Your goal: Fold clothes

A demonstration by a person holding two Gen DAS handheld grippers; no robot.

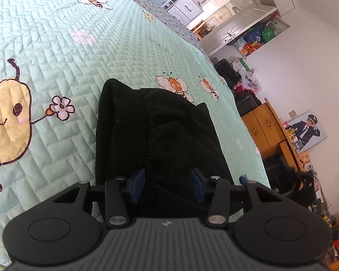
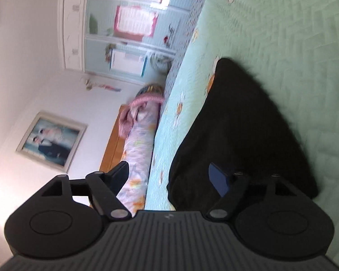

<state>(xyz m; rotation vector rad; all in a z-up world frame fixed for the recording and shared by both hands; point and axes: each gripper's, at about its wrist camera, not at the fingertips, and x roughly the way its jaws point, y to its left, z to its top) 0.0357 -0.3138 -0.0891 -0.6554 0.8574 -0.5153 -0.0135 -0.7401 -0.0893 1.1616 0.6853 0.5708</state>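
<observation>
A black garment (image 1: 169, 124) lies bunched on the mint quilted bedspread (image 1: 79, 56), near the bed's edge. My left gripper (image 1: 167, 185) sits low over the near end of the garment. Its blue pads (image 1: 136, 186) stand partly apart with black cloth between them, and no squeeze shows. In the tilted, blurred right wrist view the same garment (image 2: 237, 124) tapers to a point on the bedspread (image 2: 282, 22). My right gripper (image 2: 169, 178) is wide open at the garment's near edge, with one finger over the cloth and the other past the bedside.
Cartoon bees and a yellow figure are printed on the bedspread. Beyond the bed's edge stand a wooden cabinet (image 1: 266, 128), white cupboards (image 1: 237, 11) and floor clutter. A rolled floral duvet (image 2: 140, 135) lies along a wooden headboard (image 2: 113, 144), with a framed picture (image 2: 52, 140) on the wall.
</observation>
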